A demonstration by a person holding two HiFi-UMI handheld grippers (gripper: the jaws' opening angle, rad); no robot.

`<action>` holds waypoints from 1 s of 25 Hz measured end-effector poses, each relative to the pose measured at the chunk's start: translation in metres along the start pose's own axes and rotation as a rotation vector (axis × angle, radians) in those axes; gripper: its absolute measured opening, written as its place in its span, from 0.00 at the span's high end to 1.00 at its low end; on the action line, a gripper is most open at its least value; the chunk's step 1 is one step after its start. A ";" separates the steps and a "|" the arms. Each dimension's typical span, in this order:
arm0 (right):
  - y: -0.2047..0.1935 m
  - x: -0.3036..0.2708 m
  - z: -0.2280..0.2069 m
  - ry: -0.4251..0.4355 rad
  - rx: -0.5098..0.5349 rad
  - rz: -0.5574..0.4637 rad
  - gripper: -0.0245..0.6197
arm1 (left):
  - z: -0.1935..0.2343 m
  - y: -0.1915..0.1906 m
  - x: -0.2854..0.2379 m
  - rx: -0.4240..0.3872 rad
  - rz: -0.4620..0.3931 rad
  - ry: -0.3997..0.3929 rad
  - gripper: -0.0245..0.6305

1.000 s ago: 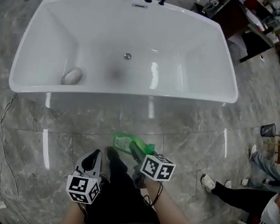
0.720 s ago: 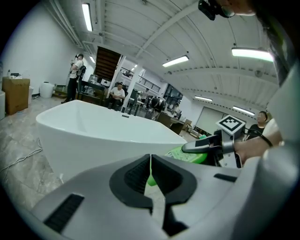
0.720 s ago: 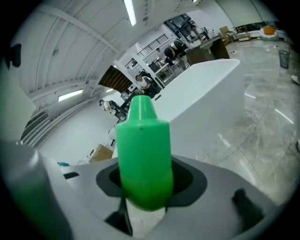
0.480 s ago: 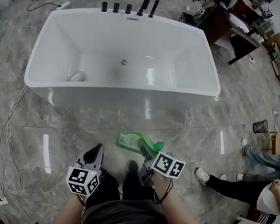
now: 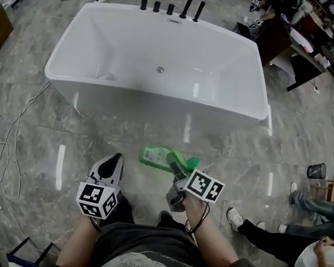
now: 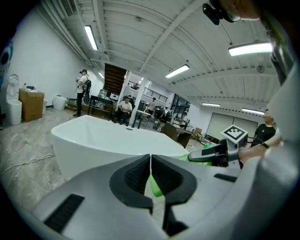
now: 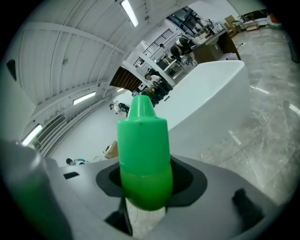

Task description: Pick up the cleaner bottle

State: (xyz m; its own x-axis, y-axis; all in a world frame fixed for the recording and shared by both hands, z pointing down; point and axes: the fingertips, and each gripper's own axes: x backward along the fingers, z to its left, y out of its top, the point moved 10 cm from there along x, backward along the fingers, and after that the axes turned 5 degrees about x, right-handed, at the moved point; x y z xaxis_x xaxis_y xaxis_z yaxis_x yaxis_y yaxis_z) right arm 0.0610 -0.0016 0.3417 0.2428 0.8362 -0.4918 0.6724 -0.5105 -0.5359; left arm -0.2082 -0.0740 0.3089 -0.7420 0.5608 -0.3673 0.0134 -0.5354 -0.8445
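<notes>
Grey marble floor (image 5: pixel 42 143), big open workshop, white bathtub (image 5: pixel 145 111) as the landmark.

- cleaner bottle (image 5: pixel 154 156): green, lying roughly level in front of the tub's near wall, between tub and operator. Reads as off the floor.
- right gripper (image 5: pixel 174 163): jaws partly spread and clamped on the bottle near its cap end. In the right gripper view the green cap (image 7: pixel 142 150) stands up between the pads, one pad pressing each side.
- left gripper (image 5: pixel 112 160): beside the bottle on the operator's side of the tub. Jaws together, nothing in them, so no support for the bottle.

Risks, my read:
1. The grip sits at one end and the body hangs out sideways. That weight could pivot it in the pads. Smooth round plastic makes a slip likely on a quick swing or wrist roll.
2. A drop lands on hard stone. The bottle could crack or leak.
3. If the pads bear on the cap itself, squeeze could loosen it. I can't tell exactly where cap ends and neck begins.
4. The tub wall is near, so the overhanging end could clip it on a forward move.
5. A cable (image 5: pixel 13 133) trails on the floor off the tub's left corner, a trip hazard.
</notes>
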 end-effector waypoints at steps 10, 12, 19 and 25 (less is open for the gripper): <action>0.007 0.085 -0.048 0.129 0.111 0.074 0.66 | -0.129 -0.054 0.019 0.015 -0.076 0.066 0.93; 0.001 0.105 -0.060 0.139 0.120 0.091 0.66 | -0.151 -0.068 0.027 0.014 -0.085 0.088 0.93; -0.020 0.156 -0.088 0.176 0.140 0.156 0.66 | -0.206 -0.104 0.053 0.032 -0.086 0.133 0.93; -0.049 0.186 -0.110 0.182 0.131 0.206 0.66 | -0.237 -0.127 0.069 0.012 -0.071 0.149 0.93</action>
State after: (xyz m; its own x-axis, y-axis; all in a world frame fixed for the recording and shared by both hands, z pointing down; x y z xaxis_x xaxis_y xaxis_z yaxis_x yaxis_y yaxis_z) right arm 0.1503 0.2009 0.3515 0.4940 0.7286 -0.4744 0.5032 -0.6846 -0.5274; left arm -0.1026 0.1824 0.2984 -0.6334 0.6846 -0.3609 -0.0443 -0.4977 -0.8662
